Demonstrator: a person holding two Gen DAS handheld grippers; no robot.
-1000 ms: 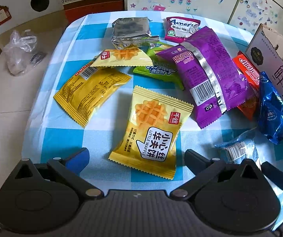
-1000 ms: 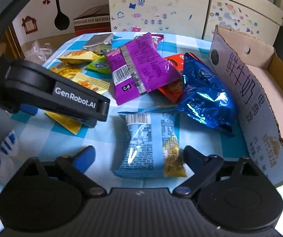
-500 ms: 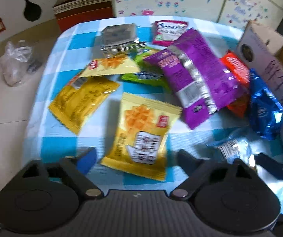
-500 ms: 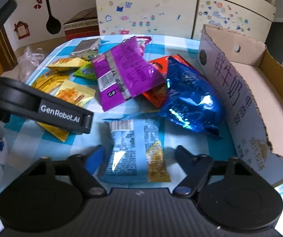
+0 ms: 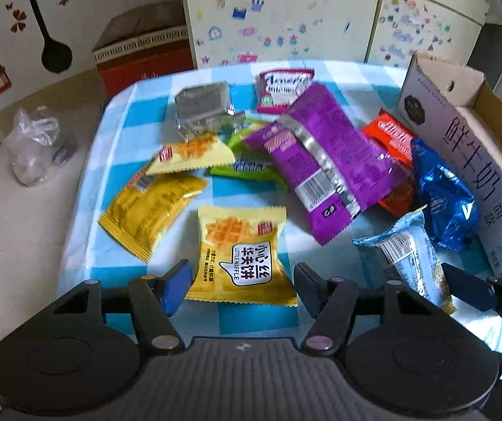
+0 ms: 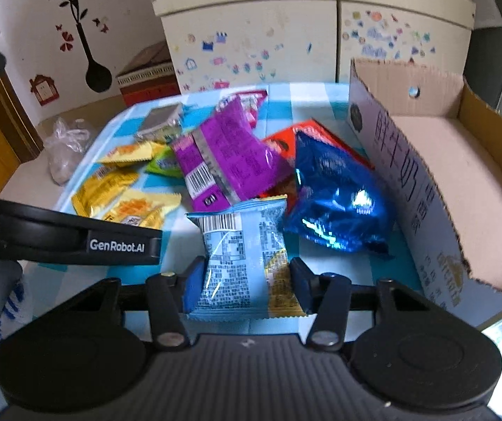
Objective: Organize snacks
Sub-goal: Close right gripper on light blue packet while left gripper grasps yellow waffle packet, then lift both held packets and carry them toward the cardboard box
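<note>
A yellow waffle pack [image 5: 242,252] lies between the fingers of my left gripper [image 5: 242,287]. Its jaws are closing, and the pads touch the pack's lower corners. My right gripper [image 6: 247,280] is shut on a light blue snack pack [image 6: 236,252], pinched at both sides and held above the checked tablecloth [image 6: 349,266]. In the left wrist view that light blue pack [image 5: 408,259] hangs tilted at the right. One of the left fingers [image 6: 75,238] crosses the left side of the right wrist view.
More snacks lie on the table [image 5: 124,175]: a purple pack [image 5: 321,161], a blue foil pack [image 5: 447,203], a red one [image 5: 391,133], and yellow, green and silver ones. An open cardboard box [image 6: 408,182] stands at the right. A plastic bag [image 5: 37,144] lies on the floor.
Both grippers' jaws closed in from wide open onto their packs. Both hands rose a little, and the light blue pack came up off the cloth with the right one.
</note>
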